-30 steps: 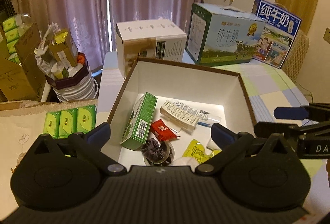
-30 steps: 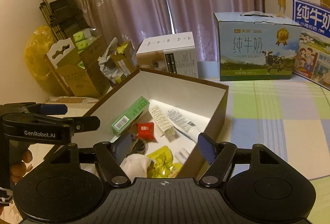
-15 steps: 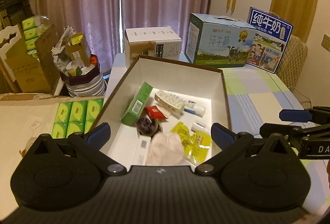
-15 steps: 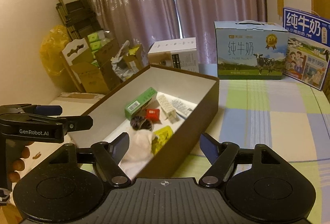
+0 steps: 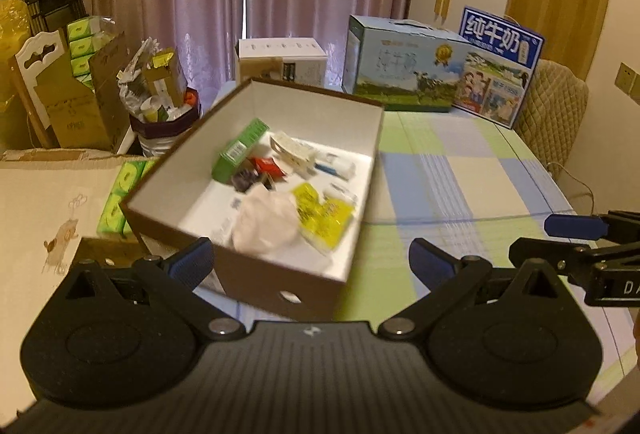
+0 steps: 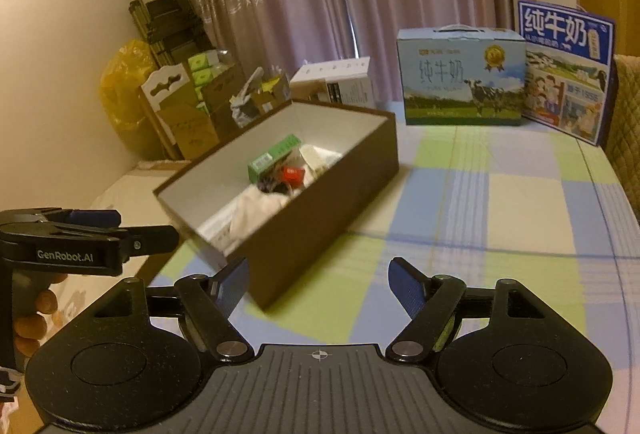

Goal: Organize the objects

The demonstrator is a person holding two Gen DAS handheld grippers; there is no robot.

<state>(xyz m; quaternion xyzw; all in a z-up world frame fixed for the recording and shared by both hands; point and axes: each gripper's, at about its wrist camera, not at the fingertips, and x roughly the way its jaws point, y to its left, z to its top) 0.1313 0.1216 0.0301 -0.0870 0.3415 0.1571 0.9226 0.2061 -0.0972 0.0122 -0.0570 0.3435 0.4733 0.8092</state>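
**Both grippers clear of the brown box**

My left gripper (image 5: 311, 261) stands with jaws spread wide, nothing between them. My right gripper (image 6: 319, 281) also grips nothing, its jaws having just been opening. The brown box (image 5: 276, 276) sits on the checked tablecloth (image 5: 452, 190), just beyond my fingertips. Inside lie a green carton (image 5: 239, 150), a red packet (image 5: 267, 165), a yellow sachet (image 5: 322, 212) and crumpled white tissue (image 5: 266, 222). Milk cartons (image 6: 460, 82) stand at the far edge.

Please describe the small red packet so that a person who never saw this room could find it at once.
On the checked tablecloth stands an open brown box with white inside walls. The red packet lies in it, just right of the green carton; it is the only red item there.
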